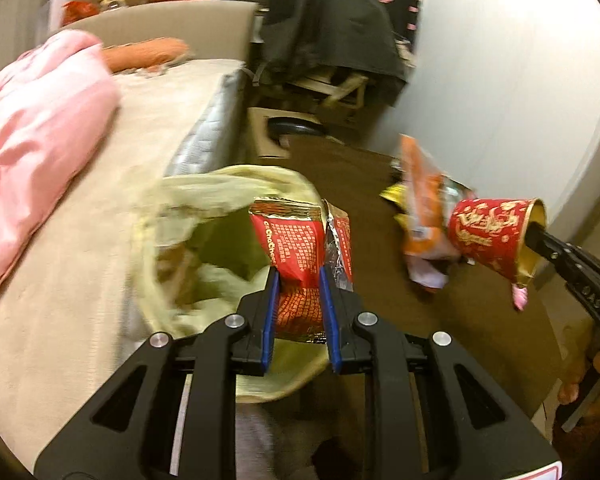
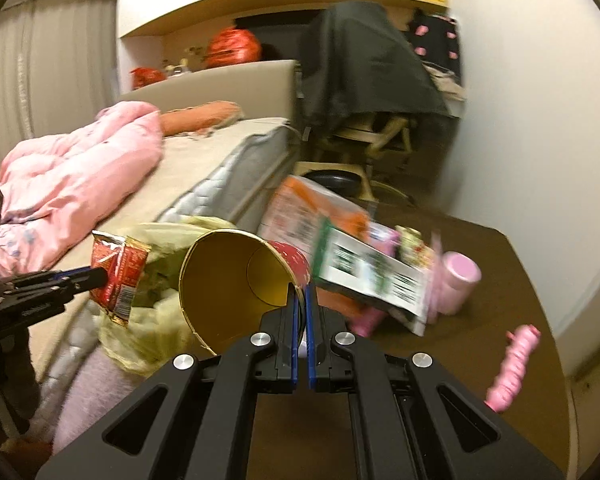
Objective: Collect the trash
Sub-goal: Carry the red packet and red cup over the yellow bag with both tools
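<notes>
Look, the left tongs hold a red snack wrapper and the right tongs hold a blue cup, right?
Not quite: the cup in the right tongs is red outside and gold inside, not blue, as the right wrist view shows. The left tongs do hold the red snack wrapper.

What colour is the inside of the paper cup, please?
Gold; the right wrist view looks straight into the paper cup.

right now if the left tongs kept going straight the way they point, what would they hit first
Most likely the open yellow-green trash bag, which sits just past the red snack wrapper the left tongs hold. Depth is hard to judge in the blur.
</notes>
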Available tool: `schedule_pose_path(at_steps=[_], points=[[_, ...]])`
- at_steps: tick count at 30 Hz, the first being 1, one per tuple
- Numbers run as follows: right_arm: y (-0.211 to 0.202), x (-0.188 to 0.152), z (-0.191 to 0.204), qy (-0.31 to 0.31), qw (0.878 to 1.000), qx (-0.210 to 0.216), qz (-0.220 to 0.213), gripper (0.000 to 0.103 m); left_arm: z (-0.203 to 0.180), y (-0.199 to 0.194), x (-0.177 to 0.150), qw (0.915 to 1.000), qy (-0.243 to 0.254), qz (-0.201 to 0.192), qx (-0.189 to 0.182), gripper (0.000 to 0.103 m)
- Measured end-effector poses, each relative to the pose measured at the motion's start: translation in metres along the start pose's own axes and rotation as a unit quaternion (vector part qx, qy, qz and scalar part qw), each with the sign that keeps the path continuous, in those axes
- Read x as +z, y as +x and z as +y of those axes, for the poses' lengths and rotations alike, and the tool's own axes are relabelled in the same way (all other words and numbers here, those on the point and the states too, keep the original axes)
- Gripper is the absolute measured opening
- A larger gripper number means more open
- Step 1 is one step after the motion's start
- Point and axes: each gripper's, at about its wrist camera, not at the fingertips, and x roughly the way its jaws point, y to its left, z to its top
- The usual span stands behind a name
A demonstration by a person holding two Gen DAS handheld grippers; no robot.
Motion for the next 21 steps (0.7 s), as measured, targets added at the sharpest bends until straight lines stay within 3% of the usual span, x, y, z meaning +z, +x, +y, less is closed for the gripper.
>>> schedule_pose_path(at_steps=[7,12,21], points=[[0.047,0.02,0.048,-0.028,0.998,0.039,0.03,0.004,0.052,-0.003,0.009,0.9992,-0.033,-0.007,0.022,0.019],[0.069,0.028,0.079,-0.065,0.997,0.028,0.036,0.004,0.074,0.0,0.013,0.9988,-0.043,-0.008,0.02,0.019],[0.098,0.028,0.085,-0.075,0.995,0.028,0.054,0.004,0.086,0.015,0.014,0.9993,-0.037,0.003,0.009,0.019]])
